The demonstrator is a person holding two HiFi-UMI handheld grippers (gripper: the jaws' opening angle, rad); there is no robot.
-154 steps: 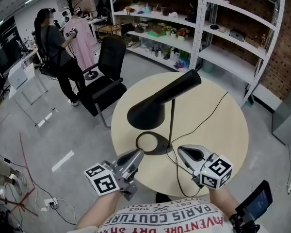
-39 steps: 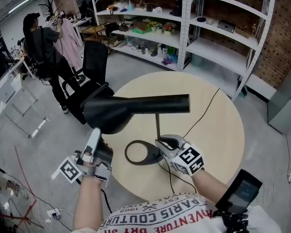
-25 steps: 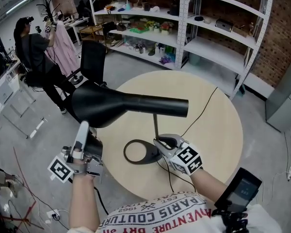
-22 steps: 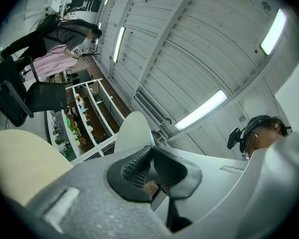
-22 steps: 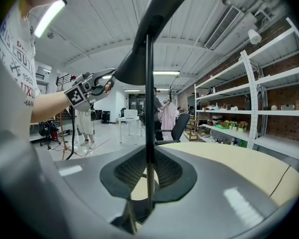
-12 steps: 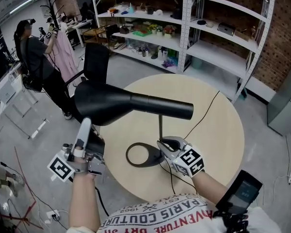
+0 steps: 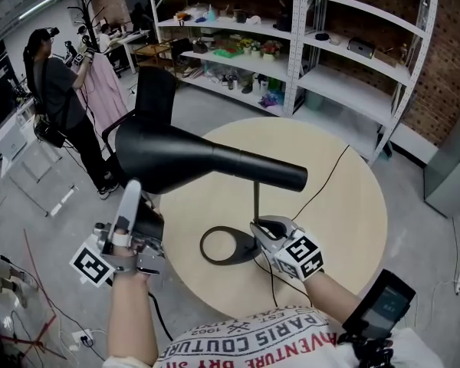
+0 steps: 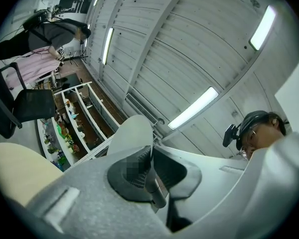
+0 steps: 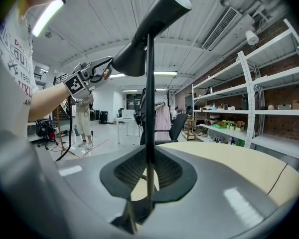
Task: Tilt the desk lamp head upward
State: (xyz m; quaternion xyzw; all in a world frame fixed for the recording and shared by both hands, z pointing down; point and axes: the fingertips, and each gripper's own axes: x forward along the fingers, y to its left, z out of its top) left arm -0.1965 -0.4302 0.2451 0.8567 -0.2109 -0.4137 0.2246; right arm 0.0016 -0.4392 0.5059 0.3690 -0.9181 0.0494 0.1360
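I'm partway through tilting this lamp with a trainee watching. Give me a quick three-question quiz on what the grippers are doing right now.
1. True or false: the right gripper has its fingers closed on the lamp stem just above the base.
2. What does the left gripper hold? A) the cord B) the rim of the lamp head C) the chair back
3. Fill in: the base is a flat black ____ lying on the table.
Key: 1 true; 2 B; 3 ring.
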